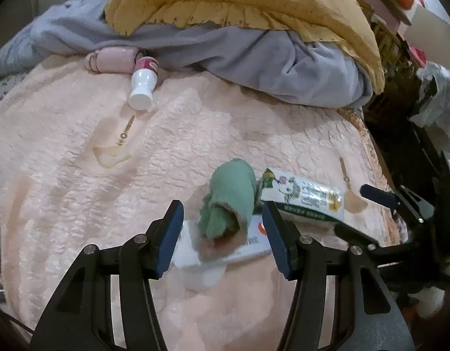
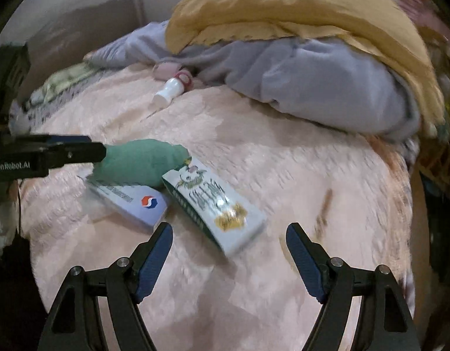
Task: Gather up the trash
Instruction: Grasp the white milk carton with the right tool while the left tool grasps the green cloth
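On the pink blanket (image 1: 78,175), a green cloth (image 1: 229,199) lies across a white box (image 1: 248,245), with a carton (image 2: 213,204) touching at its 3 o'clock. Both the left gripper (image 1: 222,234) and the right gripper (image 2: 228,254) are spread, holding nothing. Boxes look light, stiff, crushable: pinch across narrow sides. A bottle (image 1: 143,83) lies at 11 o'clock.

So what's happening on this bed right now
A person is clearing trash off a pink blanket with a claw in each hand. The left claw is open around a green cloth lying on a white box. The right claw is open, close to a green and white carton. A small white bottle lies farther back by the piled bedding.
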The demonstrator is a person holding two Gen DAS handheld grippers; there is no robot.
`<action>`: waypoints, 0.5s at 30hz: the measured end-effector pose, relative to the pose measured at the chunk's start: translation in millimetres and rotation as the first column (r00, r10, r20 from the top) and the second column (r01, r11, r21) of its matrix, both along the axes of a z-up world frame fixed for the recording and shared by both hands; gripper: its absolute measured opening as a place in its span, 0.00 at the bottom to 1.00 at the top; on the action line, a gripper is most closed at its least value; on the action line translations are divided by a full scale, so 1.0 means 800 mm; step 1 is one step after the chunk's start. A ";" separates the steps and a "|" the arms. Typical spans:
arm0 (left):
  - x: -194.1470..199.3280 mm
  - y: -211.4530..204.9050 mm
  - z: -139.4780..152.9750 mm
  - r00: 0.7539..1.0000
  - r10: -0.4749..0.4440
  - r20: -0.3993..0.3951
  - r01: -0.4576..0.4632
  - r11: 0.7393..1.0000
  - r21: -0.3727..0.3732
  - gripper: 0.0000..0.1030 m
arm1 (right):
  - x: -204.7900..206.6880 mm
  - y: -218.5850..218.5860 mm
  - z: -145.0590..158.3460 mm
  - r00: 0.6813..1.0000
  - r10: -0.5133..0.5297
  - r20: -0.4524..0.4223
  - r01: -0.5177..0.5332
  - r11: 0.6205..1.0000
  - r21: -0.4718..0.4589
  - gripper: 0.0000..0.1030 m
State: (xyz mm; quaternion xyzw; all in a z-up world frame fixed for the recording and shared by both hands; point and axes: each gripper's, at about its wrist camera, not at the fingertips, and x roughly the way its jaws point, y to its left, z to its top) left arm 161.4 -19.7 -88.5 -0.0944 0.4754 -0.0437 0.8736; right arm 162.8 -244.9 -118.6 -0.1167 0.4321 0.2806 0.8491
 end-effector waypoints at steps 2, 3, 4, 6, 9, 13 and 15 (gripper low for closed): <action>0.010 0.004 -0.006 1.000 0.002 -0.015 -0.002 1.000 -0.015 0.53 | 0.013 0.015 -0.007 0.999 0.051 0.000 -0.051 0.998 -0.033 0.77; 0.016 0.004 -0.008 1.000 0.002 -0.020 -0.003 1.000 -0.019 0.53 | 0.018 0.021 -0.011 0.998 0.065 -0.005 -0.065 0.997 -0.044 0.77; 0.019 0.005 -0.009 1.000 0.000 -0.023 -0.001 1.000 -0.025 0.53 | 0.022 0.028 -0.016 0.996 0.087 -0.012 -0.088 0.994 -0.060 0.77; 0.028 0.004 -0.013 0.999 -0.009 -0.033 0.008 0.999 -0.036 0.53 | 0.028 0.043 -0.027 0.991 0.129 -0.025 -0.131 0.987 -0.097 0.77; 0.038 0.000 -0.021 0.998 -0.022 -0.055 0.020 0.999 -0.036 0.53 | 0.035 0.057 -0.039 0.990 0.140 -0.037 -0.143 0.980 -0.135 0.77; 0.046 -0.006 -0.031 0.997 -0.029 -0.073 0.026 0.999 -0.035 0.53 | 0.038 0.065 -0.052 0.993 0.105 -0.052 -0.111 0.986 -0.124 0.76; 0.048 -0.008 -0.034 0.996 -0.034 -0.077 0.032 0.999 -0.032 0.53 | 0.032 0.060 -0.054 0.995 0.087 -0.048 -0.092 0.989 -0.116 0.67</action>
